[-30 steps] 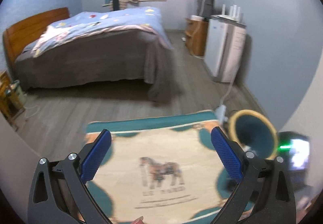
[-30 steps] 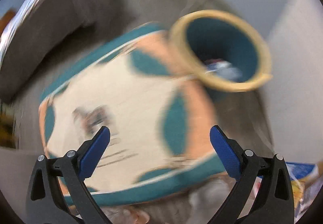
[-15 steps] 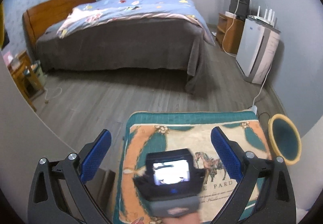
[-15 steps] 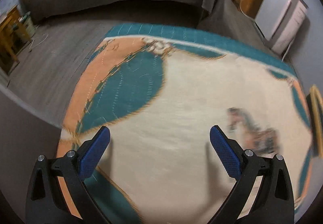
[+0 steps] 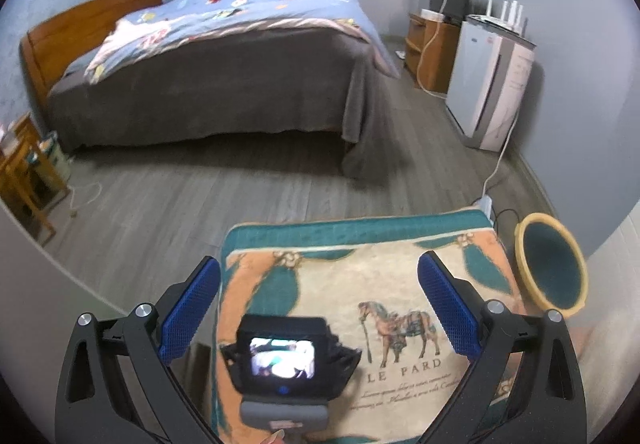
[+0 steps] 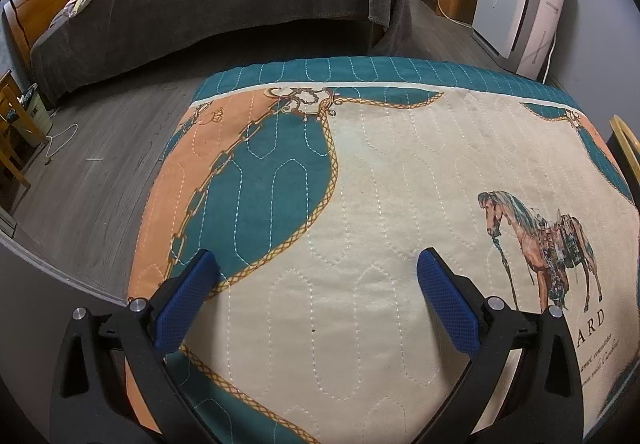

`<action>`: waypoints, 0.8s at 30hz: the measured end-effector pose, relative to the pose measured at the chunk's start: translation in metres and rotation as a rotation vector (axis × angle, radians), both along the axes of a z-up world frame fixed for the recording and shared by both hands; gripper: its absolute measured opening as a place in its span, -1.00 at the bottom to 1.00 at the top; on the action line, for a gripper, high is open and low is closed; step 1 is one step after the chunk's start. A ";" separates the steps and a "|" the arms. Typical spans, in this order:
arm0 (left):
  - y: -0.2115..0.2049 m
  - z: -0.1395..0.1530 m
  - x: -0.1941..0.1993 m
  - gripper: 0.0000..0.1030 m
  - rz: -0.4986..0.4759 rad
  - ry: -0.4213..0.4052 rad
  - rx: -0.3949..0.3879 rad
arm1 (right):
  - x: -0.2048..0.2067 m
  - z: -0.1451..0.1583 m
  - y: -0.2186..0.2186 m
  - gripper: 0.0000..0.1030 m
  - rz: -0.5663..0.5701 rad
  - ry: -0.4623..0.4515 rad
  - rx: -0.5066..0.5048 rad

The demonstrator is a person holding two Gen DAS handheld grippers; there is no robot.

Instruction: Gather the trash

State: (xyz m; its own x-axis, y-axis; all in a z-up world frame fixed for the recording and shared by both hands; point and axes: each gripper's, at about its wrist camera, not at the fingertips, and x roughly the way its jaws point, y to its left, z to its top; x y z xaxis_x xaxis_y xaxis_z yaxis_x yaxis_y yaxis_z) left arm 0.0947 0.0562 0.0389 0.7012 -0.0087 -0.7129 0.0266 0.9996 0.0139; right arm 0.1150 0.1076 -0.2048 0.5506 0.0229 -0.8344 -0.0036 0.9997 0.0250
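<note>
1. Low over the quilted horse-print cloth (image 6: 400, 203), the right gripper (image 6: 318, 286) has its 2 blue pads spread wide with nothing between them; both tips sit just above the fabric.
2. Higher up, the left gripper (image 5: 320, 296) is likewise spread and empty; the right gripper's camera back (image 5: 282, 358) shows between its fingers.
3. No trash is visible on the cloth; the yellow-rimmed teal bin (image 5: 552, 268) stands just beside the cloth's right edge; a bed (image 5: 224, 75) lies well beyond.
</note>
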 end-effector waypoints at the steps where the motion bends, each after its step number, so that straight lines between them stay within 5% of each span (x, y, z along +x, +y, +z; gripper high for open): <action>1: -0.004 -0.001 0.002 0.90 -0.004 0.001 0.009 | 0.003 -0.002 -0.002 0.91 0.001 0.001 0.000; 24: -0.044 -0.022 0.025 0.90 -0.022 0.072 0.086 | 0.003 -0.003 -0.003 0.91 0.001 0.001 0.000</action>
